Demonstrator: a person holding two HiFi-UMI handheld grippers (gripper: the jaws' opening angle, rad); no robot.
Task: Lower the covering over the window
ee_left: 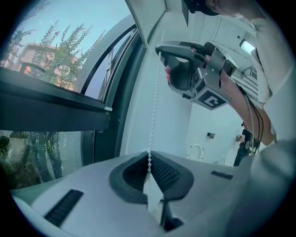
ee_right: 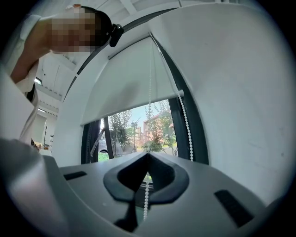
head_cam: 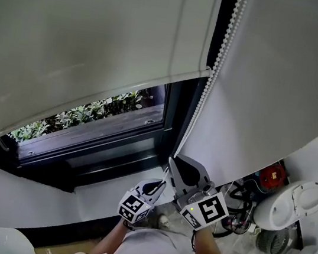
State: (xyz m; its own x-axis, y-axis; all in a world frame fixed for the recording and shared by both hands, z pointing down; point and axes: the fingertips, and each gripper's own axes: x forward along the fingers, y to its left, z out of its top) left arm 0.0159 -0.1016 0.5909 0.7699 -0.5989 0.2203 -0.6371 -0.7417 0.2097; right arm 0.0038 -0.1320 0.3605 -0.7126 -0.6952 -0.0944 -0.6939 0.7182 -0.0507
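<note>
Nearest the body and lowest, the left hand-held gripper (ee_left: pixel 149 153): jaws pressed together, pinching the white bead chain (ee_left: pixel 153 111) right at the tips. Just above it on the same strand, the right hand-held gripper (ee_right: pixel 148 154): likewise closed on the chain, with beads hanging loose below the jaws and running straight up from them. Just beyond and to the right of its tips, a second strand of beads against the dark window frame (ee_right: pixel 201 139). Above and past both hand-held grippers, the roller blind (head_cam: pixel 89 40): partly down, bottom bar well above the sill, with glass and green foliage (head_cam: pixel 98 111) showing beneath. Off to the right hand-held gripper's right, down on the floor, a white toilet (head_cam: pixel 293 204).
</note>
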